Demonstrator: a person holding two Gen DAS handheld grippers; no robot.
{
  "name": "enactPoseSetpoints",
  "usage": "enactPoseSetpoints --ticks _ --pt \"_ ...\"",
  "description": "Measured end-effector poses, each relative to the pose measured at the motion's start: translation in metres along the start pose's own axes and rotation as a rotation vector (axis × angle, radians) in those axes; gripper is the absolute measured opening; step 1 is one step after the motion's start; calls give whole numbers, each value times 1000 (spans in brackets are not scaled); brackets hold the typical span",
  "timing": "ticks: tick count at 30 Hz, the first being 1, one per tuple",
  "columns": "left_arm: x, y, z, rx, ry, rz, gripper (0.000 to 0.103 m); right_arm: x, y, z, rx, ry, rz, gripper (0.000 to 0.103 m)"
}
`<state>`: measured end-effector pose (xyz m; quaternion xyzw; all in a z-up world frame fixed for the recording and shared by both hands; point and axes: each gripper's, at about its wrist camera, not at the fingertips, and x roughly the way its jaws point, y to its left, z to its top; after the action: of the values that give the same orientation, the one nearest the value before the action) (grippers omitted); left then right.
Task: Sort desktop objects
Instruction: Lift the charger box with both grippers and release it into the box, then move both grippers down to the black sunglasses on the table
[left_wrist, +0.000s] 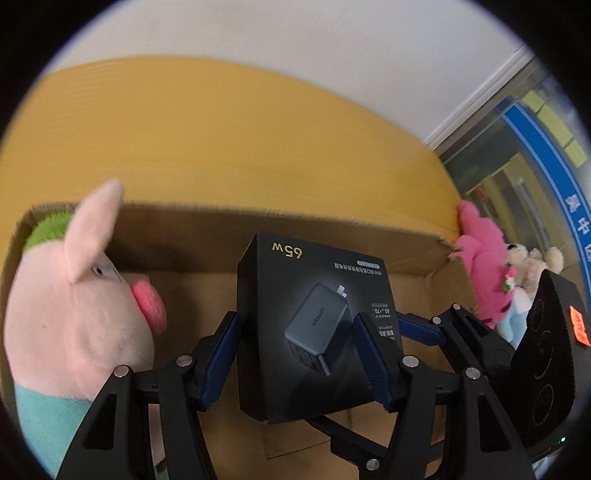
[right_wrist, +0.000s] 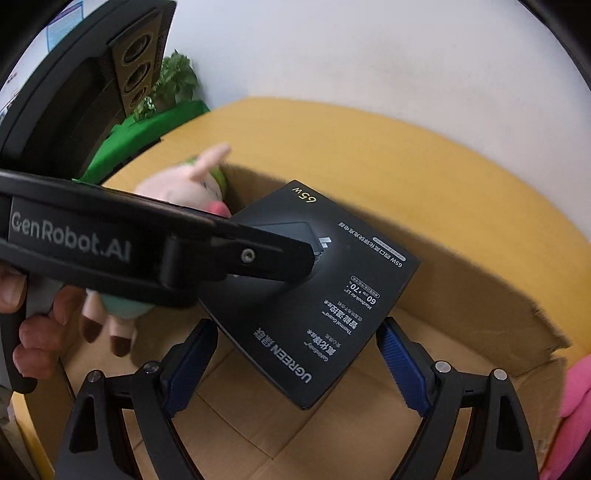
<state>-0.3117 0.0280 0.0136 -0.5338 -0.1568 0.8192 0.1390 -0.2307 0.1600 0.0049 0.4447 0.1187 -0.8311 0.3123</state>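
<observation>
Here, in the left wrist view, the left claw (left_wrist: 295, 354) pinches a black charger box (left_wrist: 314, 325) between its blue pads, holding it above an open carton (left_wrist: 424, 251) on the yellow worktop (left_wrist: 221, 129). A pig plush (left_wrist: 77, 306) leans at the carton's left side; a pink plush (left_wrist: 484, 258) sits just past its right corner. In the right wrist view, the right claw (right_wrist: 295, 365) is spread around the box's near corner, its pads apart from it. A hand (right_wrist: 33, 343) grips the left claw's handle.
</observation>
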Motion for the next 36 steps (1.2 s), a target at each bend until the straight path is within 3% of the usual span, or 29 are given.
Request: enactPoseSetpoints --ticks 4,10,15,18,22,24,27,32,36 --pt "18 -9 -2 55 47 85 60 18 2 -4 9 54 -3 86" --pt "-9 -3 -8 41 2 79 61 9 -13 -25 59 79 -19 87" --pt "-94 -11 -36 129 -130 53 61 -54 -13 -32 72 49 -35 89" --pt "-158 -10 -68 175 -232 62 62 -109 -5 -51 89 -15 -89 97" --pt "-219 -5 -113 219 -340 76 79 -164 4 -70 171 -109 -97 103" --pt "-237 3 -140 234 -366 121 80 -180 9 -93 202 -121 -83 103" --pt "-229 23 -172 205 -312 171 80 -183 15 -133 197 -75 -124 103" --pt "-202 64 -213 111 -215 167 80 -152 23 -164 291 16 -122 102" --pt "-179 77 -234 94 -160 152 79 -151 22 -181 381 -19 -88 102"
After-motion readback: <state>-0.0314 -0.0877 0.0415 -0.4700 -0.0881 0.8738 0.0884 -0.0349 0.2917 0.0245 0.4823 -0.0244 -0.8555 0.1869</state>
